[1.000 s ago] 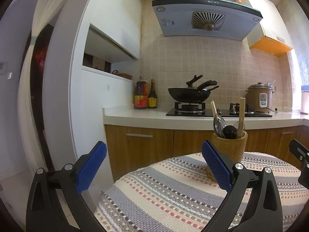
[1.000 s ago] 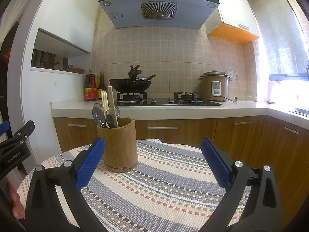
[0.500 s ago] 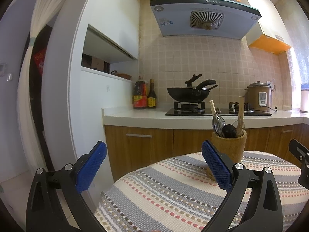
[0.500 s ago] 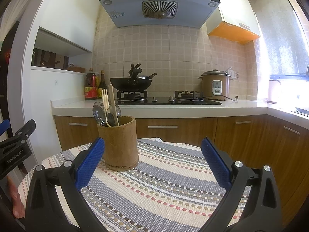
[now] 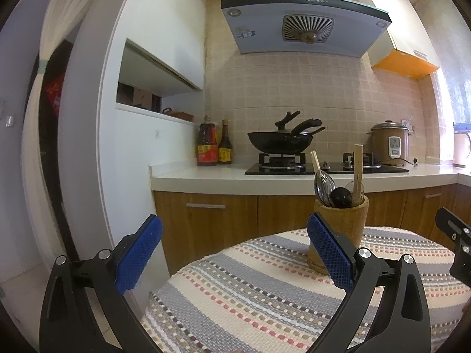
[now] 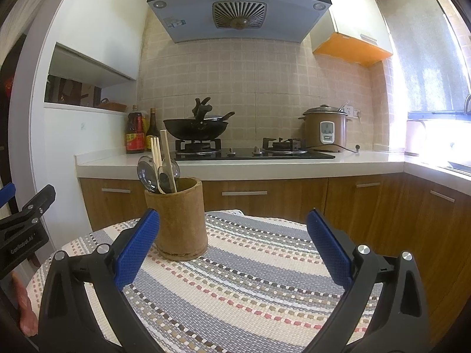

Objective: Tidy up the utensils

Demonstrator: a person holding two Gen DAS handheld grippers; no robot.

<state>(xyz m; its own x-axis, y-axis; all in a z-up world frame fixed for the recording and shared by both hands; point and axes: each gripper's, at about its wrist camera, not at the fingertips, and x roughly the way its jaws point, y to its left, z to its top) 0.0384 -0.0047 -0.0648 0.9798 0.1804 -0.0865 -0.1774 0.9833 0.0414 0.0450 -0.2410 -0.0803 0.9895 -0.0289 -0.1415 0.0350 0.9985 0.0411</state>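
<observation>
- The left tool (image 5: 234,253) and the right tool (image 6: 232,253) both hang released, holding nothing.
- The wooden holder (image 6: 180,217) stands on the striped cloth (image 6: 250,279), with spoons (image 6: 159,175) and chopsticks (image 6: 156,153) inside.
- No loose utensil shows; the task looks finished.

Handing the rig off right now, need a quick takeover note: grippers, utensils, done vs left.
Left gripper: open, empty, above the near left edge of the round table's striped woven cloth.
Right gripper: open, empty, over the cloth.
Brown cylindrical wooden utensil holder stands upright on the cloth, just beyond the right gripper's left finger.
In it: metal spoons, wooden chopsticks, a flat wooden stick, a dark round-headed utensil.
Done: no loose utensils visible on the table.
Left: possibly nothing; check out-of-view areas.
</observation>
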